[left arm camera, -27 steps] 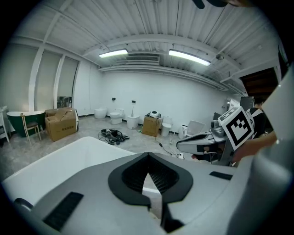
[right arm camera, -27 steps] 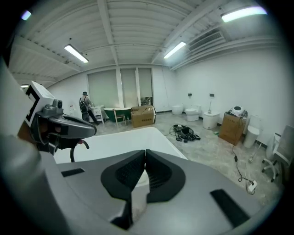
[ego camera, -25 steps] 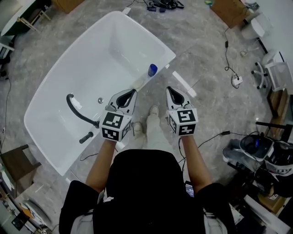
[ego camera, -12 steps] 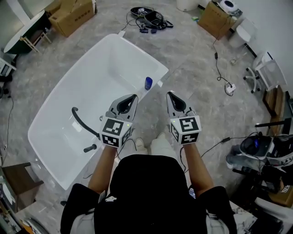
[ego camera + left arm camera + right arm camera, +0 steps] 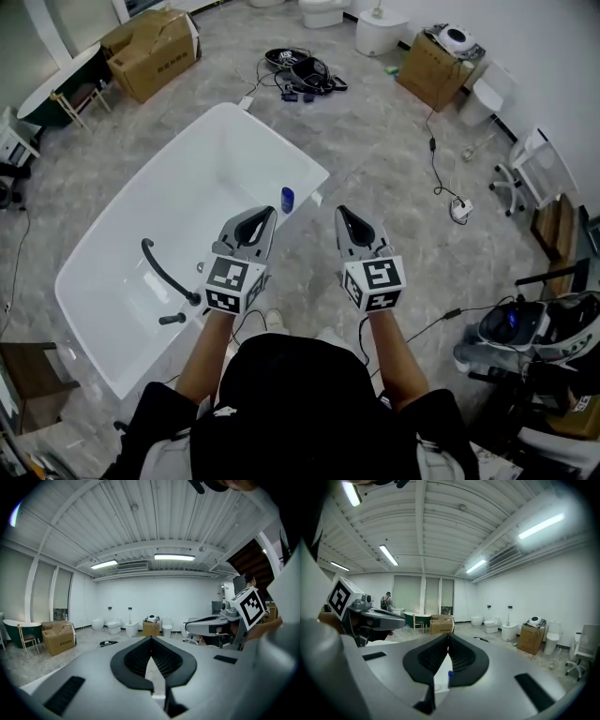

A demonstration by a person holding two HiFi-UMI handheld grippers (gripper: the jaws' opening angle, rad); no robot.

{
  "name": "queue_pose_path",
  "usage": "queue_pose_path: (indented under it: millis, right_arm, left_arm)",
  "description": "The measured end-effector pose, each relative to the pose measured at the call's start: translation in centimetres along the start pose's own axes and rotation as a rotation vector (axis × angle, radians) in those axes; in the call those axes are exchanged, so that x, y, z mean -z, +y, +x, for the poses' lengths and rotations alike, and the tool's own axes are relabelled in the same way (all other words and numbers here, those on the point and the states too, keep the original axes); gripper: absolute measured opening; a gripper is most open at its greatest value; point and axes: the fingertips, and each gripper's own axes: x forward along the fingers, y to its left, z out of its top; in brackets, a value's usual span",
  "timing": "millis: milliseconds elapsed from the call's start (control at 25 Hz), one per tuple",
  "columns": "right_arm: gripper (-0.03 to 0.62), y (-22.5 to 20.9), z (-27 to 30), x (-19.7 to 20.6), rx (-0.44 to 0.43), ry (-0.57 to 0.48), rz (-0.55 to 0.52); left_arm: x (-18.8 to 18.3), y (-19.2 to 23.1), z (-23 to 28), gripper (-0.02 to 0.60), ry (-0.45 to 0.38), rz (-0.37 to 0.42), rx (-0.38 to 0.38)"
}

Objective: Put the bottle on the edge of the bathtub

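Note:
A small blue bottle (image 5: 287, 198) stands upright on the near rim of the white bathtub (image 5: 178, 202), close to its right corner. My left gripper (image 5: 270, 211) hovers just right of the bottle in the head view, shut and empty. My right gripper (image 5: 340, 211) is level with it over the grey floor, also shut with nothing in it. In the right gripper view the bottle (image 5: 450, 673) shows as a blue speck below the closed jaws (image 5: 447, 637). The left gripper view has its jaws (image 5: 151, 641) closed and looks out across the room.
A black faucet (image 5: 164, 267) curves inside the tub. Cardboard boxes (image 5: 150, 52) (image 5: 434, 56), a tangle of cables (image 5: 302, 70), toilets (image 5: 380, 33) and white chairs (image 5: 544, 169) ring the grey floor. Equipment (image 5: 525, 328) crowds the right side.
The head view has swung up to take in more of the far floor, so tub and bottle have slid down and left. Both grippers stay shut, side by side.

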Motion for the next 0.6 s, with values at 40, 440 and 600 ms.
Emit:
queue_pose_path:
  millis: [40,440,600]
  right_arm:
    - [0.023,-0.2,-0.4,-0.4,-0.007,-0.003,-0.013]
    - [0.023,-2.5,-4.1,-2.8,-0.036,-0.057,-0.027]
    - [0.023,-2.1,-5.0,-2.6,-0.045,-0.066,-0.022]
  left_arm:
    - [-0.6,-0.5,0.0,0.014,-0.014,0.000,-0.005]
    - [-3.6,-5.0,-0.5,0.014,-0.053,0.059,-0.044]
    - [-3.5,-5.6,-1.2,0.014,-0.050,0.063,-0.062]
